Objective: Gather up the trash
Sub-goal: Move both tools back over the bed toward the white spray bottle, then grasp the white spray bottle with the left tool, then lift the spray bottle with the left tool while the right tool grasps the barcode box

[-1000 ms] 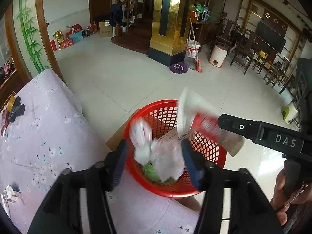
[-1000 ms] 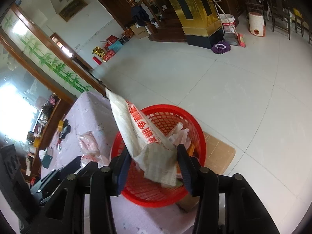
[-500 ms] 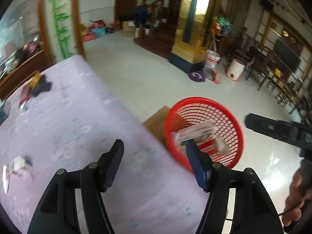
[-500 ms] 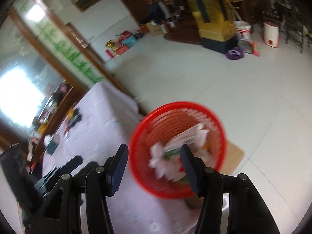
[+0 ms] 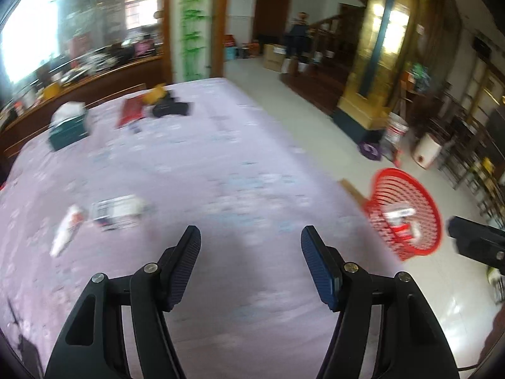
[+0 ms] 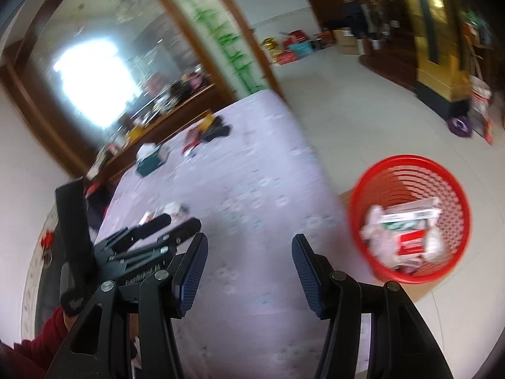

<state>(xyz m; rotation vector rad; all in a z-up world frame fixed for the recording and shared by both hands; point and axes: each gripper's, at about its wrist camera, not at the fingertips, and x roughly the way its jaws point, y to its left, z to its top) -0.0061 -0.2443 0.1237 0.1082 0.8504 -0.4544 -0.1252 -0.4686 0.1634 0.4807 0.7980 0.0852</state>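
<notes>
The red mesh basket [image 5: 423, 194] [image 6: 454, 186] stands on the floor off the table's right edge and holds paper and wrapper trash [image 6: 407, 230]. My left gripper [image 5: 251, 243] is open and empty above the lilac tablecloth [image 5: 221, 164]. A flat printed packet [image 5: 115, 210] and a white wrapper [image 5: 64, 232] lie on the cloth to its left. My right gripper [image 6: 249, 249] is open and empty over the cloth [image 6: 252, 183], left of the basket. The left gripper [image 6: 176, 224] shows in the right wrist view beside crumpled trash [image 6: 172, 209].
A teal box [image 5: 68, 129] [image 6: 150, 158], a red item [image 5: 131, 110] and black items [image 5: 172, 107] lie at the table's far side. A cardboard sheet [image 6: 413, 290] lies under the basket. A gold pillar [image 5: 369, 63], bucket [image 5: 396, 131] and chairs stand across the tiled floor.
Both grippers let go of their paper trash into the basket and opened. Both then swung left, away from the basket, over the tablecloth.
</notes>
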